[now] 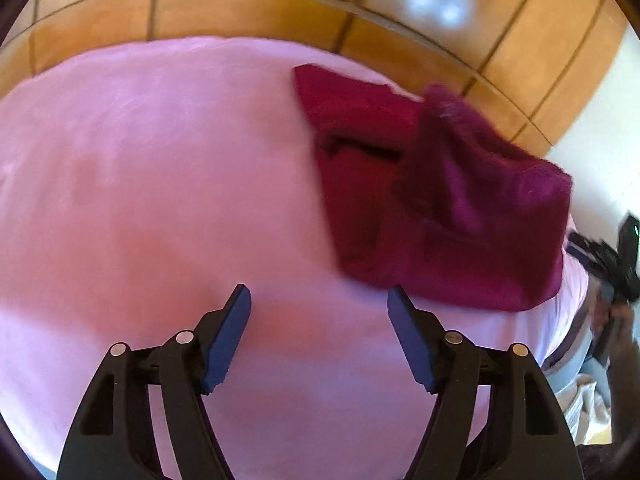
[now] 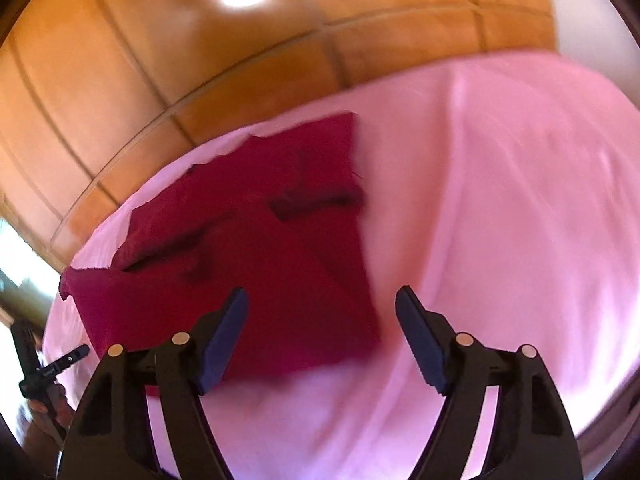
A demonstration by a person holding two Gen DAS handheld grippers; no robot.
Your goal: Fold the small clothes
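One dark red garment [image 1: 420, 200] lies partly folded on the pink sheet [image 1: 160, 180], near its far edge. Both grippers, left [image 1: 319, 296] and right [image 2: 321, 298], hover with fingers released, grasping nothing. A good next fold would likely pinch two near corners together and lay them flat, edges aligned
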